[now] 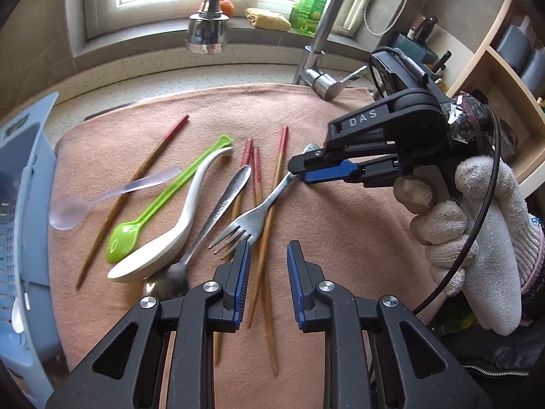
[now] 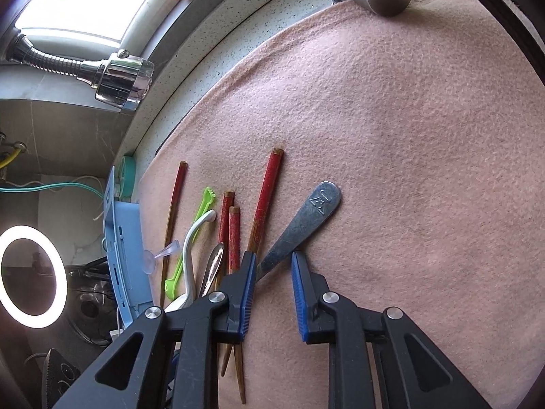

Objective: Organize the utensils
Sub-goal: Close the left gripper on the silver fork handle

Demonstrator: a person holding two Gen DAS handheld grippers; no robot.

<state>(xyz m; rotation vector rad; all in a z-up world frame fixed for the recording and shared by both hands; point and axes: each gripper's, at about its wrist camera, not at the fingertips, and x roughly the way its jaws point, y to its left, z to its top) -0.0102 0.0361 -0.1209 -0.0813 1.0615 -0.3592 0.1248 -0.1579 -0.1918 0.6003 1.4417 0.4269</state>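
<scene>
Steel fork (image 1: 245,220) handle lay between the spread right gripper (image 2: 272,259) fingers, which should pinch squarely before lifting; the left gripper (image 1: 268,248) hovered spread.

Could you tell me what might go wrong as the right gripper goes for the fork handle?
The fork lies across a chopstick, so lifting it may drag or flip that chopstick. The right gripper is open around only the handle's far end, so the tines may swing down and knock the metal spoon.
</scene>
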